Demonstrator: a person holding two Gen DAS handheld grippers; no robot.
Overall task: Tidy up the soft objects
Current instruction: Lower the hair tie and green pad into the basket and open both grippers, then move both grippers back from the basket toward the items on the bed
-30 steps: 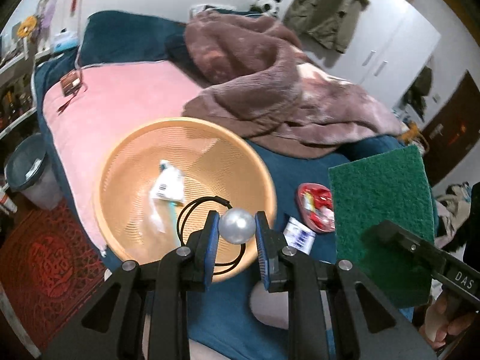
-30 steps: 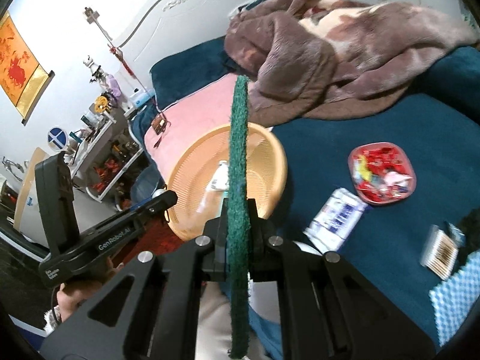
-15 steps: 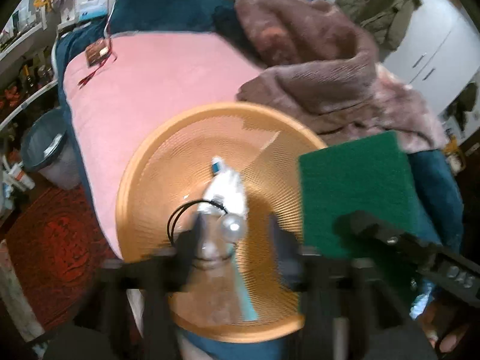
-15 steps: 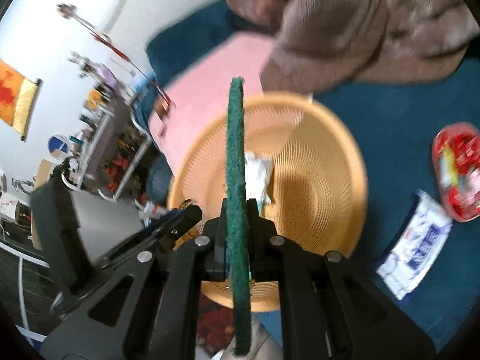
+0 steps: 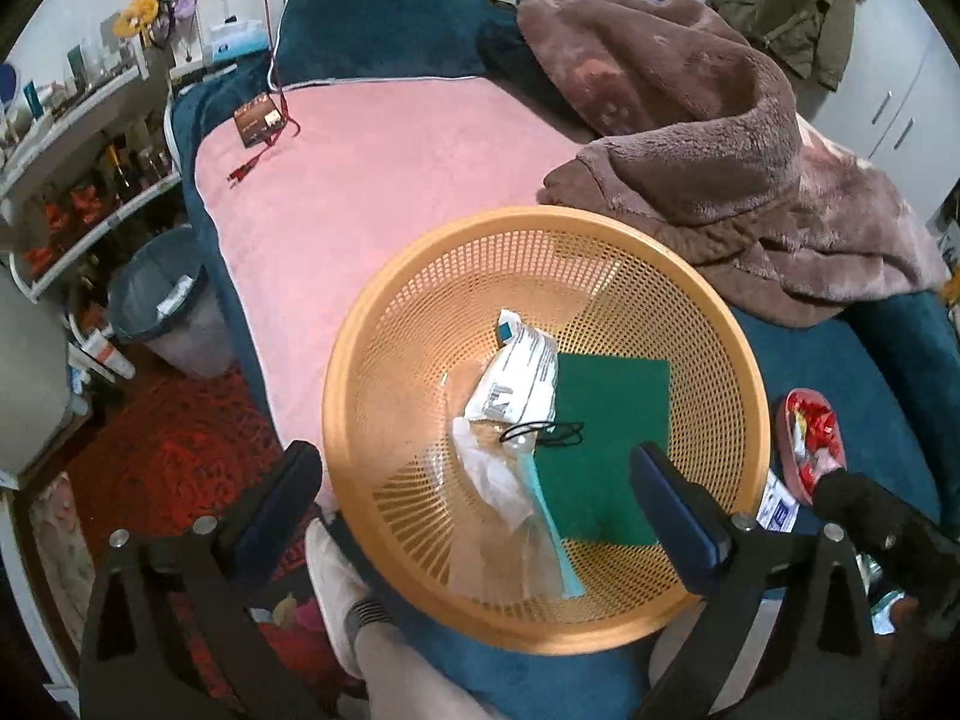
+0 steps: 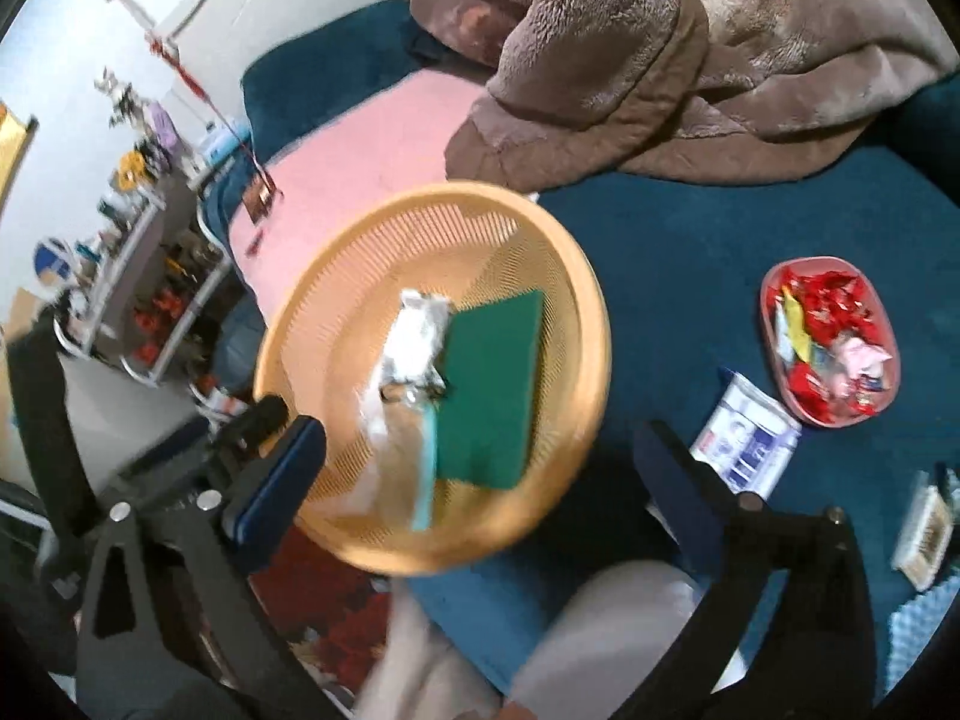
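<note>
**Hovering empty over the basket, with loose items left on the bed**

Hanging above the near rim of the orange basket (image 5: 753, 384), the left hand-held gripper (image 5: 474, 489) has its jaws spread wide and holds nothing. The right hand-held gripper (image 6: 480, 462) is likewise spread and empty, poised over the basket's near right side.

Inside the basket lie the green scouring pad (image 5: 606, 444), flat on the mesh floor, a white packet (image 5: 519, 381) just to its left, a clear plastic bag (image 5: 504, 510) nearer still, and a thin black hair tie (image 5: 543, 433) resting across the pad's left edge. A small pale bead seems to sit on the tie, though it is too small to be sure.

Judging from this, a drop-off step looks complete and both tools are free for another pick. Candidates lie to the right on the blue bed cover (image 6: 690, 252): a white and blue tissue pack (image 6: 744, 438) just beside the basket, and a pink tray of red sweets (image 6: 831, 339) farther right. The tissue pack is flat, so the next grasp probably calls for coming down across its narrow side.
</note>
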